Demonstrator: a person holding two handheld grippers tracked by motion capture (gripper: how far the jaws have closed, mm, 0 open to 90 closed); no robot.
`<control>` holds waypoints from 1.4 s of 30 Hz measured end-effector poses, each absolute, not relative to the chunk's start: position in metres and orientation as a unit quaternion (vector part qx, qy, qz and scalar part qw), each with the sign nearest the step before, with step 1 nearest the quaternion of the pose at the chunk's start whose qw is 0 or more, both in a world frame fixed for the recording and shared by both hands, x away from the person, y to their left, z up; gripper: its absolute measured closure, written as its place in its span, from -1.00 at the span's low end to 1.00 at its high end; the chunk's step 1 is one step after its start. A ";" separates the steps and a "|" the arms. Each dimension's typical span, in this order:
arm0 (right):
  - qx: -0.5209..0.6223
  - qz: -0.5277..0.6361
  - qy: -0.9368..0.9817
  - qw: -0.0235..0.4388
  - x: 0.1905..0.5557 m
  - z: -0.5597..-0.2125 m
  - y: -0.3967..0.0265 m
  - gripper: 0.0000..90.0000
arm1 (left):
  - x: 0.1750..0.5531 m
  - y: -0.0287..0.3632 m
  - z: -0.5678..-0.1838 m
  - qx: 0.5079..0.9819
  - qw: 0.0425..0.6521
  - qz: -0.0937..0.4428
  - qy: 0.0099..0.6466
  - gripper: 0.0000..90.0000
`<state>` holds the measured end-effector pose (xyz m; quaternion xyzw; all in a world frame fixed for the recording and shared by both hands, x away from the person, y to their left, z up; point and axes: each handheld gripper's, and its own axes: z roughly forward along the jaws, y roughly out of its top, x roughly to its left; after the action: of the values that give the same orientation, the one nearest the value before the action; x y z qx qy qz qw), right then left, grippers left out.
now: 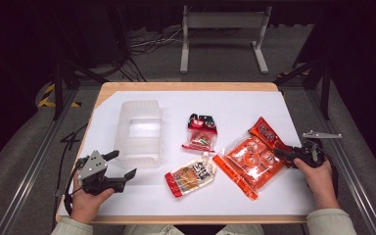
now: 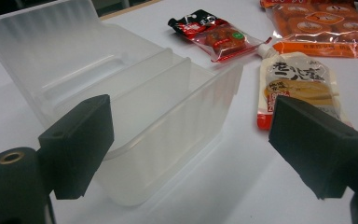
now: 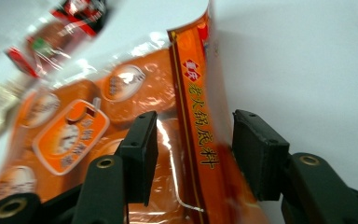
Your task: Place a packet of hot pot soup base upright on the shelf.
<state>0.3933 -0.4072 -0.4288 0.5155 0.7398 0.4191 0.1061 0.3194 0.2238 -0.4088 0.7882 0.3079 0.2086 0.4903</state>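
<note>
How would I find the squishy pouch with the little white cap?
Start at the clear plastic box on the white table. Just to its right, nearest the person, lies the beige spouted pouch. Unlike the flat snack bags beside it, it has a white cap.

The table's sheet (image 1: 254, 105) is plain white over a pale wooden edge, and the plastic container (image 1: 139, 132) on it is a frosted, milky clear. The big snack bag (image 1: 252, 159) is bright orange with round orange-and-white pictures under clear film and a strip of yellow characters down one edge, while the small packet (image 1: 200, 132) is black and red with a green dot. The spouted pouch (image 1: 192, 175) is cream and tan with black characters and red ends; both grippers' jaws are matt black.
</note>
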 end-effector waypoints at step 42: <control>0.518 0.441 0.712 0.176 0.377 -0.375 -0.404 1.00 | 0.321 0.216 -0.393 0.786 0.503 0.197 0.300 -0.62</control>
<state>0.3772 -0.4037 -0.3752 0.5176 0.7116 0.4412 0.1761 0.3214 0.2159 -0.3930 0.7865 0.3001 0.1967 0.5027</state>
